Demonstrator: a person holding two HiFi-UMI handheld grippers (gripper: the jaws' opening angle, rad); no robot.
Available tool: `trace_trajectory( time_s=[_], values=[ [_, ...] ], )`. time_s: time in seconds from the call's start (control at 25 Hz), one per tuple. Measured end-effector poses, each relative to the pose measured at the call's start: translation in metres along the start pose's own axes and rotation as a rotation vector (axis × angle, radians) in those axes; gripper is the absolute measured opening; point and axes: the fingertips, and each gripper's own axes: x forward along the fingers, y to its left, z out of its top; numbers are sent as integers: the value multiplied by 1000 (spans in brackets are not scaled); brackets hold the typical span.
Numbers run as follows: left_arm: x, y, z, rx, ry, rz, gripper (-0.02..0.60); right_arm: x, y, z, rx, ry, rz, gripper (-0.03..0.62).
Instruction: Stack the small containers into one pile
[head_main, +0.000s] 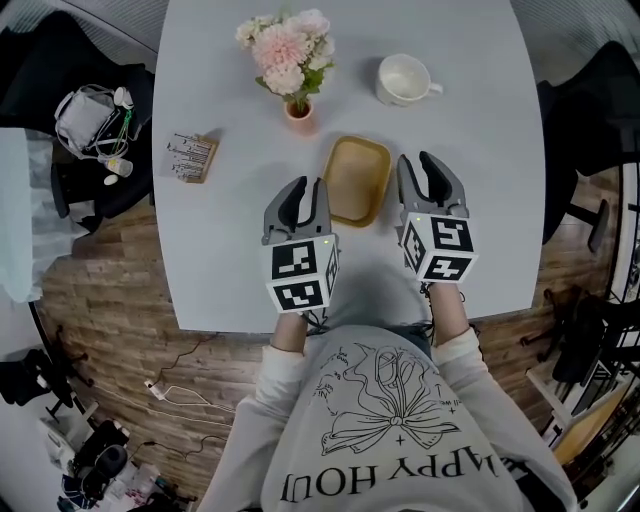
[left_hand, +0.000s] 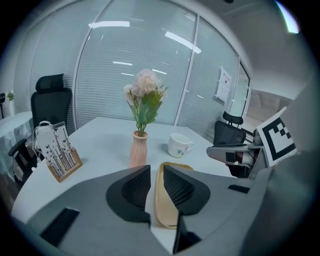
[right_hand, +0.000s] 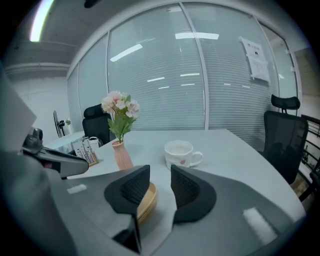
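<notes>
the small containers (head_main: 357, 180) lie nested in 1 tan pile on the pale counter (head_main: 230, 260), between the 2 grippers. the left gripper (head_main: 305, 190) is just left of the pile, jaws apart and gripping nothing; in the left gripper view the pile shows through the gap. the right gripper (head_main: 418, 160) is just right of the pile, jaws wide and empty. farther back stand a vase of pink flowers (head_main: 297, 108), a white mug (head_main: 403, 79) and a card holder (head_main: 190, 157).
</notes>
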Motion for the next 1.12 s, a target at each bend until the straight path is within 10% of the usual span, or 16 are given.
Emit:
trace_trajectory(
  time_s=[0.44, 1.12],
  values=[
    [-66, -11, 63, 46, -251, 11, 33, -82, 21, 81, -8, -292, 22, 103],
    [-162, -25, 127, 111, -499, 28, 29, -151, 62, 128, -58, -445, 37, 45]
  ],
)
